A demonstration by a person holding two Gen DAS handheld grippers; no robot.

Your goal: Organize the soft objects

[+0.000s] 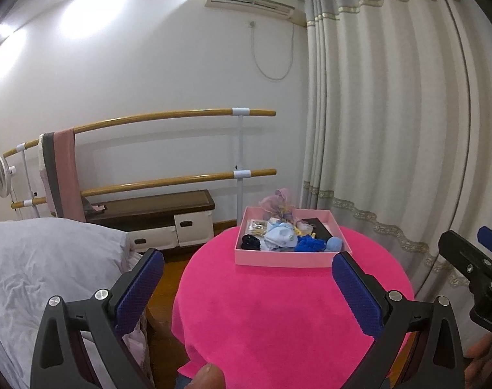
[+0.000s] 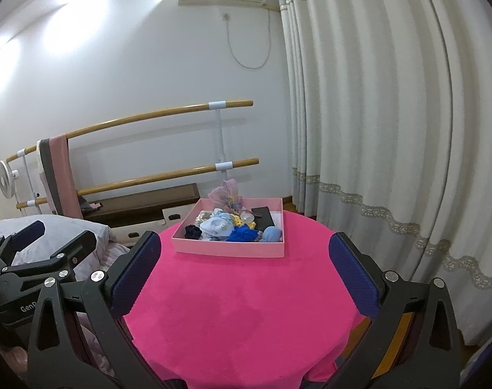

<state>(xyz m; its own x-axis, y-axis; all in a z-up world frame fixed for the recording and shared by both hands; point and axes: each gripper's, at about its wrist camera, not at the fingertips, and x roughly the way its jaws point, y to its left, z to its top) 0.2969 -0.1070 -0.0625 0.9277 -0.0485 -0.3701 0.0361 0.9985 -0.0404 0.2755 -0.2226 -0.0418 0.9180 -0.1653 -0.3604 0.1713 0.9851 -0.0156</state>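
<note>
A shallow pink box [image 1: 278,258] [image 2: 226,248] stands at the far side of a round table with a bright pink cloth [image 1: 278,311] [image 2: 239,308]. It holds several soft items: a pale blue baby cloth [image 1: 280,236] [image 2: 216,227], a royal blue piece [image 1: 309,245] [image 2: 242,235], a black scrunchie [image 1: 250,241] [image 2: 192,231], a light blue ball [image 1: 334,244] [image 2: 272,235], a lilac gauze piece [image 1: 276,204] [image 2: 225,194] and a black case [image 1: 317,227] [image 2: 263,215]. My left gripper [image 1: 249,288] is open and empty, near the table's front. My right gripper [image 2: 246,275] is open and empty too, beside it.
A bed with grey bedding [image 1: 45,269] [image 2: 51,227] lies left of the table. A wooden two-bar rail [image 1: 168,118] with hung cloths and a low bench [image 1: 155,209] stand along the back wall. Long curtains [image 1: 392,129] [image 2: 375,129] hang at the right.
</note>
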